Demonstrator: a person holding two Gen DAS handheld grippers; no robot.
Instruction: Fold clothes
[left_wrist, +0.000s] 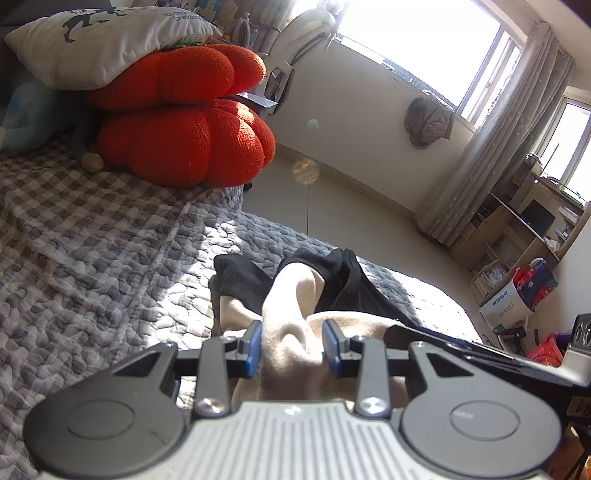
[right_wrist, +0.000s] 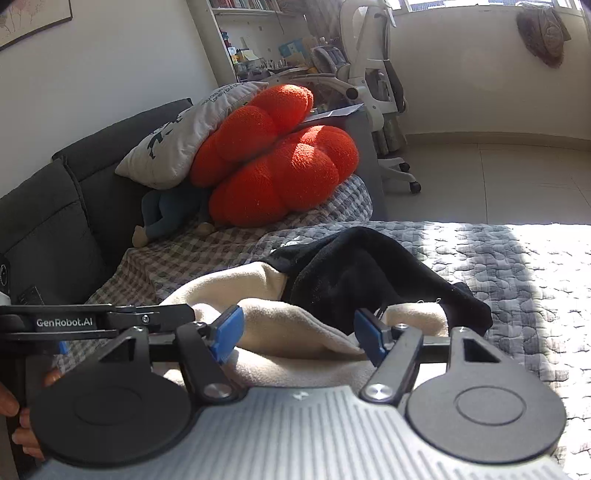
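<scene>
Left gripper (left_wrist: 291, 345) clamped on cream-and-black fleece garment (left_wrist: 295, 295). Right gripper (right_wrist: 299, 334) spread wide over it on grey quilted bed (right_wrist: 517, 266).

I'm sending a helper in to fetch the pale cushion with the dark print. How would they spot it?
Look at the dark sofa against the wall. Two orange pumpkin cushions are stacked at its far end, and the printed cushion leans on top of them. It is the only off-white one, marked with dark green figures and lettering.
</scene>
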